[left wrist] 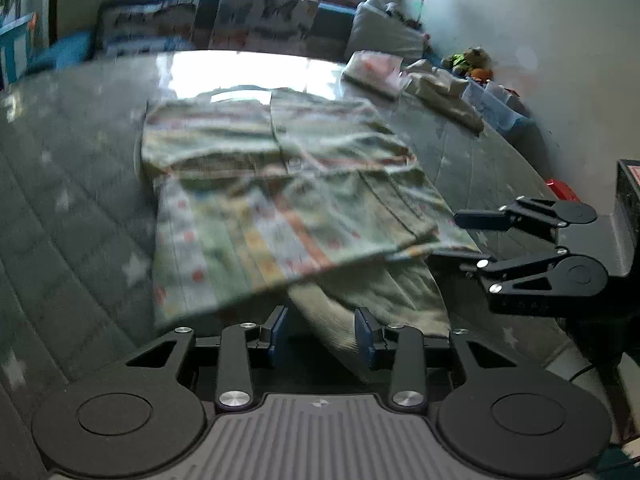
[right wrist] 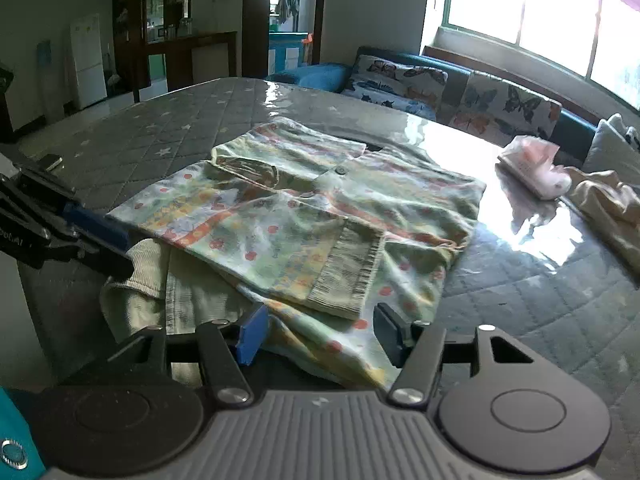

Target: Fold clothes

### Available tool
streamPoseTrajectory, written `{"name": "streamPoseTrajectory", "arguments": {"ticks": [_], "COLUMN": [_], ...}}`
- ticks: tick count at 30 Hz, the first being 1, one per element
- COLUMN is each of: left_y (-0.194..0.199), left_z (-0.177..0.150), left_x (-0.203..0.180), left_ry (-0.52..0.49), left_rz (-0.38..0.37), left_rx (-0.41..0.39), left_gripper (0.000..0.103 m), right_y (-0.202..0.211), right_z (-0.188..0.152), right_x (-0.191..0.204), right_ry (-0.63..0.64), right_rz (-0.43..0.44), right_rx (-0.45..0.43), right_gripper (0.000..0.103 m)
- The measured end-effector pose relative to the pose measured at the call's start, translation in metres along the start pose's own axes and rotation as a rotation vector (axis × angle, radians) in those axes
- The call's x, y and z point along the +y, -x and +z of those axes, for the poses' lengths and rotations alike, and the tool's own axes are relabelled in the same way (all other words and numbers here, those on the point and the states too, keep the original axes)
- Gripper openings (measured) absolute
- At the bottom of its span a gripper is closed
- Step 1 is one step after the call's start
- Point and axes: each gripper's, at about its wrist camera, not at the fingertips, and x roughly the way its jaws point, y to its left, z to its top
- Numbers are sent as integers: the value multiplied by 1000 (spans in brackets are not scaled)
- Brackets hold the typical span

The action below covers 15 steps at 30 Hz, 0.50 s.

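Observation:
A light green patterned shirt (left wrist: pixel 280 184) lies flat on the grey quilted table (left wrist: pixel 72 184), sleeves folded in; it also shows in the right wrist view (right wrist: pixel 304 208). A ribbed green hem or cuff (left wrist: pixel 360 300) hangs toward the near edge. My left gripper (left wrist: pixel 322 334) is open, its fingers on either side of that ribbed cloth. My right gripper (right wrist: pixel 320 334) is open around the shirt's near corner; it also shows in the left wrist view (left wrist: pixel 472 240), beside the shirt's right edge. The left gripper (right wrist: pixel 100 240) shows at the left of the right wrist view, touching the ribbed part (right wrist: pixel 148 268).
A pink-and-white packet (right wrist: pixel 532 164) and a beige garment (right wrist: pixel 608 204) lie on the table's far right. A sofa with butterfly cushions (right wrist: pixel 440 88) stands behind the table under the window. Plastic boxes (left wrist: pixel 496 100) sit by the wall.

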Motion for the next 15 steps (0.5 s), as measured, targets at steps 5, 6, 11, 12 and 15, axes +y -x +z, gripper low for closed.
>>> {"name": "streamPoseTrajectory", "arguments": {"ticks": [5, 6, 11, 12, 15], "left_y": [-7, -8, -3, 0, 5], "left_z": [-4, -4, 3, 6, 18], "left_x": [-3, -4, -3, -2, 0], "left_ry": [33, 34, 39, 38, 35], "left_rz": [-35, -46, -86, -91, -101], "left_rx": [48, 59, 42, 29, -5], "left_gripper": [37, 37, 18, 16, 14], "right_y": [15, 16, 21, 21, 19], "right_z": [-7, -10, -22, -24, -29], "right_x": [3, 4, 7, 8, 11], "right_ry": [69, 85, 150, 155, 171], "right_rz": [-34, -37, -38, -31, -2], "right_rx": [-4, 1, 25, 27, 25], "right_gripper": [67, 68, 69, 70, 70]}}
